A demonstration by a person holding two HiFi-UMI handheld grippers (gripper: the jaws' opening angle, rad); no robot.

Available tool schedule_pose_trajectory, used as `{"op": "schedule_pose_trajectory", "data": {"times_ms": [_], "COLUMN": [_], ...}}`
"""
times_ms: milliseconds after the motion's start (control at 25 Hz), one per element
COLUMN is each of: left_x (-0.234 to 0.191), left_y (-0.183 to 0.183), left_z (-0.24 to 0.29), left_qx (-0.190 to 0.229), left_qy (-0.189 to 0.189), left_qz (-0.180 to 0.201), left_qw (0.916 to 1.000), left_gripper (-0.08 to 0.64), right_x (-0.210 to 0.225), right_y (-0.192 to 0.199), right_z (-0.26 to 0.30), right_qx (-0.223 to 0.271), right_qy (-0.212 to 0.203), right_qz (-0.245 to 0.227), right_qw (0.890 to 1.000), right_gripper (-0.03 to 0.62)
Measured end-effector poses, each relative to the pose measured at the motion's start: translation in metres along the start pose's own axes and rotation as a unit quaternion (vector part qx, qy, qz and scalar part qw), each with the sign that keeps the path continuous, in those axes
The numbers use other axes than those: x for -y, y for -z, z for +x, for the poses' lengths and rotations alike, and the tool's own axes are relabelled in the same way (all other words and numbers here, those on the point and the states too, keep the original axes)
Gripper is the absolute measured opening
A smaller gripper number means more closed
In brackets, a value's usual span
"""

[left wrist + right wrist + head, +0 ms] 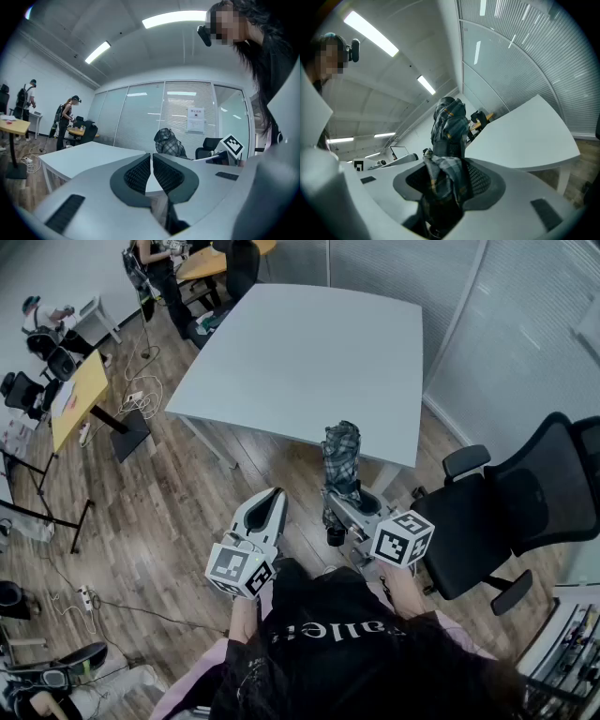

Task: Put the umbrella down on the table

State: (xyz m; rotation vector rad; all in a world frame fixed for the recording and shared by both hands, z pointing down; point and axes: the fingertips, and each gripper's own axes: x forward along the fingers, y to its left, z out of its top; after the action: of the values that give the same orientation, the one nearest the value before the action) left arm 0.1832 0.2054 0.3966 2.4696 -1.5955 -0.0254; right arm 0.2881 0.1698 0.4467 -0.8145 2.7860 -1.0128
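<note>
A folded grey-green plaid umbrella stands roughly upright in my right gripper, which is shut on its lower part. Its black handle end hangs below the jaws. In the right gripper view the plaid fabric fills the space between the dark pads. The umbrella is held at the near edge of the white table, above the floor. My left gripper is beside it on the left, shut on nothing. The left gripper view shows its pads together, with the umbrella off to the right.
A black office chair stands close on the right. A glass wall with blinds runs behind the table. A yellow desk, cables on the wood floor and people are at the far left.
</note>
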Motion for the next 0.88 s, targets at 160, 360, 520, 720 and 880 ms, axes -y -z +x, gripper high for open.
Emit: {"op": "schedule_pose_trajectory", "data": {"times_ms": [160,360,520,720,880], "left_x": [0.000,-0.006,-0.014,-0.033,-0.056], "left_y": [0.001,0.000,0.000,-0.003,-0.007], "left_z": [0.004,0.008,0.011,0.013,0.012], "left_qx": [-0.003,-0.009,-0.012,-0.014,-0.015], "left_qy": [0.006,0.016,0.026,0.038,0.045], "left_qz": [-0.002,-0.001,-0.001,-0.001,0.001], "left_qw": [1.0000,0.9998,0.9996,0.9992,0.9989], "left_gripper": [0.032,0.031,0.032,0.032,0.032], "right_x": [0.000,-0.003,-0.004,-0.007,-0.011], "right_y": [0.000,-0.003,-0.004,-0.004,-0.003], "right_z": [0.003,0.011,0.021,0.040,0.065], "right_qx": [0.006,0.014,0.014,0.016,0.019], "right_qy": [-0.008,-0.026,-0.023,-0.014,-0.010], "right_qz": [0.013,0.032,0.031,0.037,0.045], "right_qw": [1.000,0.999,0.999,0.999,0.999], "right_gripper": [0.198,0.199,0.199,0.199,0.199]}}
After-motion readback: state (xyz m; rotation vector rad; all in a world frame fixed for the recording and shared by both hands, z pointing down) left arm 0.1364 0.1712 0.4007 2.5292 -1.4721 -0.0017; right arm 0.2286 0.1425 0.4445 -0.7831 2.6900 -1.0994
